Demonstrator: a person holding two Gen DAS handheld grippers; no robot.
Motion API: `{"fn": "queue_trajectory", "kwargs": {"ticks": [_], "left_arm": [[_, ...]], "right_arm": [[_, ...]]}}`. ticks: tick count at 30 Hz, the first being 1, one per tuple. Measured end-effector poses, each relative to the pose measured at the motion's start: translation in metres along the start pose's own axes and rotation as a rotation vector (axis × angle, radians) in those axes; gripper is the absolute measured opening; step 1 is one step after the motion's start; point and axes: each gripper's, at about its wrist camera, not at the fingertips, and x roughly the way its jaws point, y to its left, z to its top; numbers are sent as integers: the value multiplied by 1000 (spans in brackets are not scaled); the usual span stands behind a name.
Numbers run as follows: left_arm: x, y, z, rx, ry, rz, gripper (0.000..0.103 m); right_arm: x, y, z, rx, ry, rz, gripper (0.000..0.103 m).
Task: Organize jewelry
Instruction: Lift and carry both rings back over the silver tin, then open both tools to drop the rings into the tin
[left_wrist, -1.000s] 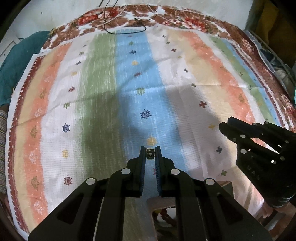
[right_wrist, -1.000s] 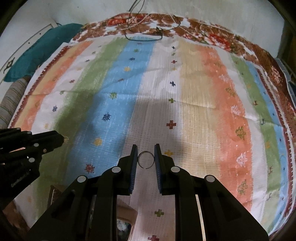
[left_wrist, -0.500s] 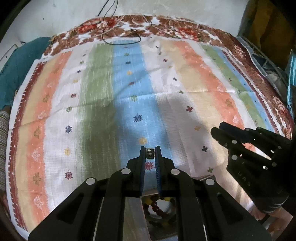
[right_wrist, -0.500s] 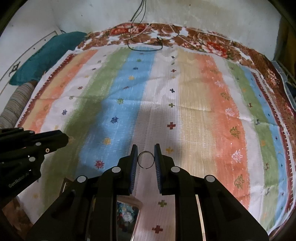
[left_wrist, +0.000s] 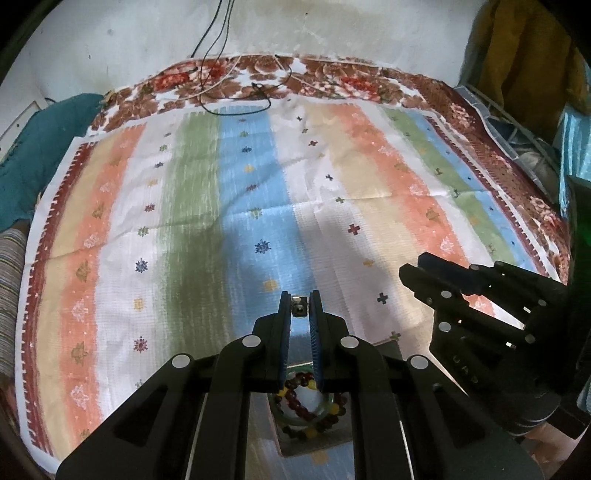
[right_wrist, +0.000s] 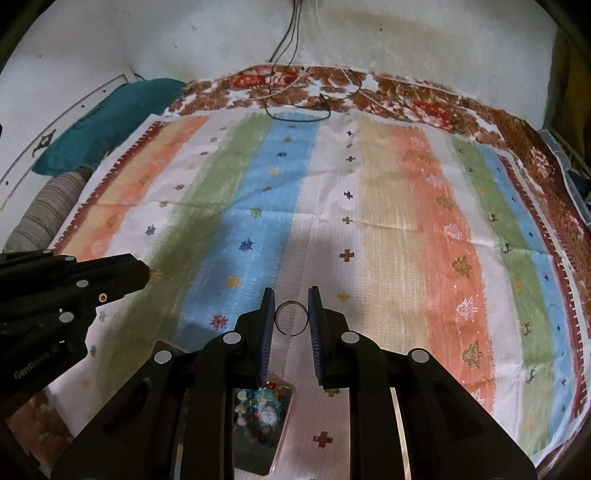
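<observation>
My left gripper (left_wrist: 299, 308) is shut on a small metal jewelry piece (left_wrist: 298, 307) held at its fingertips above the striped cloth (left_wrist: 184, 206). Below it lies a tray compartment (left_wrist: 291, 446) with a brown-and-yellow bead bracelet (left_wrist: 310, 404). My right gripper (right_wrist: 291, 317) is shut on a thin metal ring (right_wrist: 291, 318), held upright between its pads. Below it a compartment (right_wrist: 255, 461) holds colourful beads (right_wrist: 262, 410). The right gripper also shows in the left wrist view (left_wrist: 413, 277), and the left gripper in the right wrist view (right_wrist: 142, 275).
The cloth covers a bed with a floral border (left_wrist: 332, 77) by a white wall. Black cables (right_wrist: 295, 107) lie at the far edge. A teal cloth (right_wrist: 107, 122) and a striped pillow (right_wrist: 40, 210) sit at the far left. Clutter stands at the right (left_wrist: 517, 147).
Both grippers have pulled back and up from the cloth, each keeping its piece. The tray compartments with beads have come into view beneath them.
</observation>
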Motion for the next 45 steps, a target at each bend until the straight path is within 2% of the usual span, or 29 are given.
{"fn": "queue_trajectory", "kwargs": {"ticks": [10,23,37,39,40,41,45], "left_arm": [[-23,-5,-13,-15,-37,-52,10],[-42,-13,-34,11,-62,-51,10],[-52,-10,-51,-21,-81,-23,10],[-51,-8,-51,-29,-78,-18,16],[-51,-7,-50,-32,-80,-15,16],[-52,-6,-50,-35,-82,-9,17],[-53,-3,-51,-42,-82,-5,22]], "right_arm": [[-22,3,-9,10,-41,20,19],[-43,12,-30,-15,-57,58,19],[-49,26,-47,-37,-40,118,19],[-47,23,-47,-21,-23,135,22],[-46,22,-47,-14,-20,137,32],[-47,20,-48,-9,-20,137,37],[-52,16,-52,-5,-25,130,40]]}}
